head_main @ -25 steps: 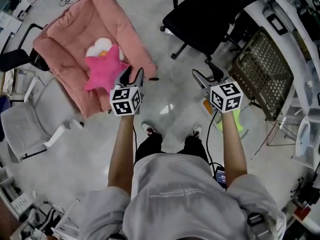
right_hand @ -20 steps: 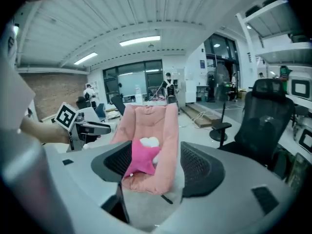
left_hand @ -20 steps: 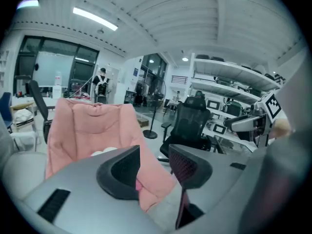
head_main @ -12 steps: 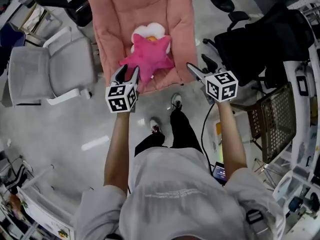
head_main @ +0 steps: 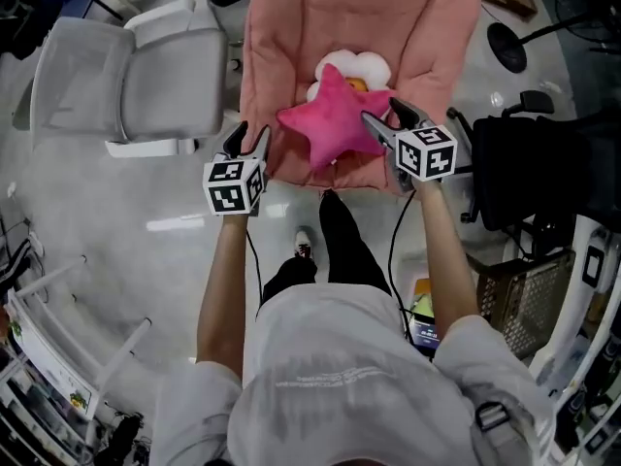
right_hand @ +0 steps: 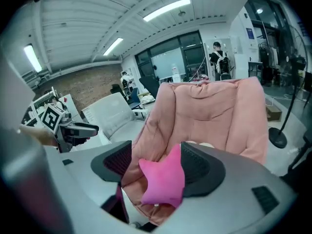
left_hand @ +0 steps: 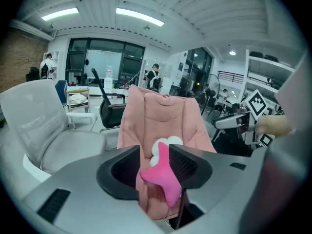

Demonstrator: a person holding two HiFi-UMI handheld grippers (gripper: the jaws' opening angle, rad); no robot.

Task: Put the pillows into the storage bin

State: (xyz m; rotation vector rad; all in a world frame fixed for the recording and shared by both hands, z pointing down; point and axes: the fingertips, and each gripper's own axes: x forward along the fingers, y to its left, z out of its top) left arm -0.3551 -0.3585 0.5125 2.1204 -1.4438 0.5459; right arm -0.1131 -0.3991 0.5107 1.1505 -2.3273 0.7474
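Pillows, two of them, lie on the seat of the pink chair (head_main: 291, 27). One pink star pillow (head_main: 335, 124) sits toward the front edge. One white flower pillow (head_main: 354, 69) is behind it toward the backrest, partly covered by the star's top arm.

A second ago this chair was off at the upper left of my head view, with the star beyond my left gripper only. Now it is straight ahead of me, and the star is between my two grippers.

My left gripper (head_main: 252, 136) hovers at the seat's front left corner, jaws partly apart and gripping nothing; the star shows through the gap, farther off. My right gripper (head_main: 386, 115) is at the star's right arm with its jaws spread wide. The star fills the space between them in the right gripper view, but the pads do not press on it.

Beyond these are one grey chair (head_main: 146, 66) to the left and one black chair (head_main: 529, 173) to the right. One wire bin (head_main: 514, 299) has shifted from the upper right to the lower right, beside my right arm.
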